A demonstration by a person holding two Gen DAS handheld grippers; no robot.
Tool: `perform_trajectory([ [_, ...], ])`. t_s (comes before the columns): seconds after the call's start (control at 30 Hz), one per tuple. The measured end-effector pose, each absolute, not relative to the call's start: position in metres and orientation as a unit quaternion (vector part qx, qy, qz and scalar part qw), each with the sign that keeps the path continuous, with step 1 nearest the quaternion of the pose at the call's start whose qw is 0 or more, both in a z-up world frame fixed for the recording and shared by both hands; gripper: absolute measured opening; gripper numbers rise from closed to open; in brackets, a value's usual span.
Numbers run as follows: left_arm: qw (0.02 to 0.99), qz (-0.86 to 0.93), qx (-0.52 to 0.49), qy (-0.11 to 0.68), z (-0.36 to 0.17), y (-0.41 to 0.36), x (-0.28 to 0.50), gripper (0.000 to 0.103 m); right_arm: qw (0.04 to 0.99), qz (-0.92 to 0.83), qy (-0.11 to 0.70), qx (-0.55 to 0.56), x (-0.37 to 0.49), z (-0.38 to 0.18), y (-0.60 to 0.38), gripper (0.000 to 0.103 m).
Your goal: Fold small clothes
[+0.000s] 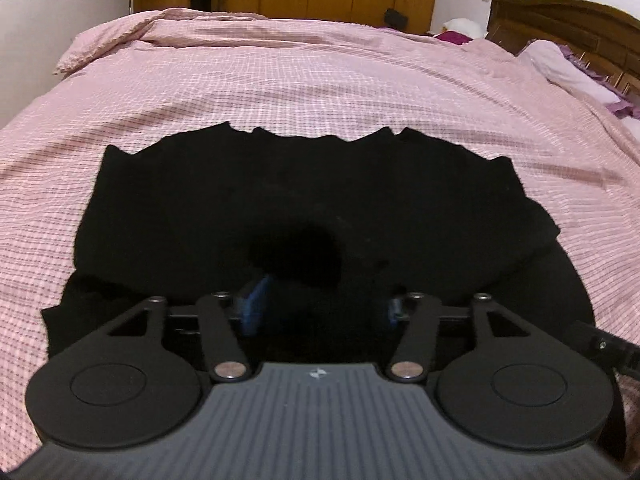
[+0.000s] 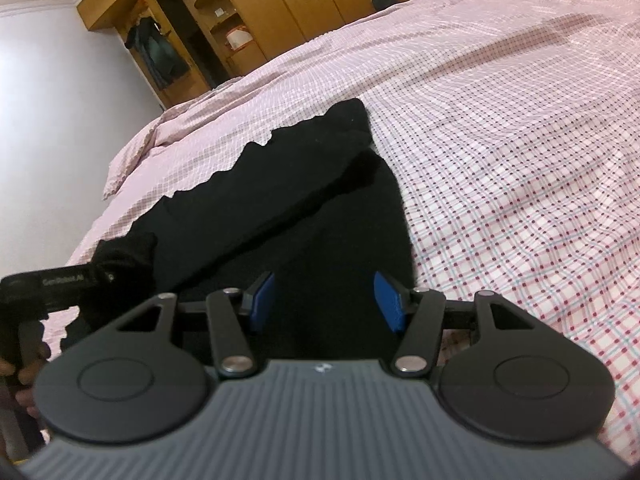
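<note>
Black garment spread on the pink checked bed cover, far part already doubled toward the near edge; left tool and right tool both spread, pinching nothing, apparently poised above the near hem.

We can read one piece of text: small pale lettering, roughly "GenRobot.AI", on the black bar-shaped body of the other handheld gripper at the near left edge of the right wrist view; it is blurred, so we are unsure of the spelling. A small pale logo mark on the ribbed grey housing carries no letters we can read.
</note>
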State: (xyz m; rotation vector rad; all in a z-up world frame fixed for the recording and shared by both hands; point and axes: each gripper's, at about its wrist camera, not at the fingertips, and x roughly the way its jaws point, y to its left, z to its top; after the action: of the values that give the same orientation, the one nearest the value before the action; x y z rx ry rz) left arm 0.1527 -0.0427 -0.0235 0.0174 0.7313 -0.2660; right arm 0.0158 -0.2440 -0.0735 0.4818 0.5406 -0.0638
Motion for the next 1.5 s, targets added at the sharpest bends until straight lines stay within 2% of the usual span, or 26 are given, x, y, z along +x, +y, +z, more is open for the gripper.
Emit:
perform_trajectory([
  [0.2, 0.924, -0.124, -0.004, 0.362, -0.008, -0.022, 0.143, 0.065, 0.936, -0.033, 0.265, 0.230, 0.015, -0.071, -0.241, 0.057],
  [0.37, 0.929, -0.113, 0.000, 0.354, 0.012, 0.000, 0.123, 0.075, 0.940, -0.025, 0.261, 0.218, 0.013, -0.061, -0.231, 0.059],
  [0.97, 0.937, -0.023, -0.025, 0.349, 0.030, 0.092, 0.074, 0.076, 0.952, 0.122, 0.258, 0.109, 0.020, -0.021, -0.129, 0.059],
  [1.27, 0.931, 0.012, -0.038, 0.364, 0.017, 0.116, 0.072, 0.076, 0.934, 0.192, 0.300, 0.032, 0.033, -0.035, -0.068, 0.059],
  [1.5, 0.929, 0.028, -0.040, 0.368, 0.007, 0.123, 0.074, 0.076, 0.922, 0.207, 0.326, 0.031, 0.060, -0.053, -0.048, 0.057],
])
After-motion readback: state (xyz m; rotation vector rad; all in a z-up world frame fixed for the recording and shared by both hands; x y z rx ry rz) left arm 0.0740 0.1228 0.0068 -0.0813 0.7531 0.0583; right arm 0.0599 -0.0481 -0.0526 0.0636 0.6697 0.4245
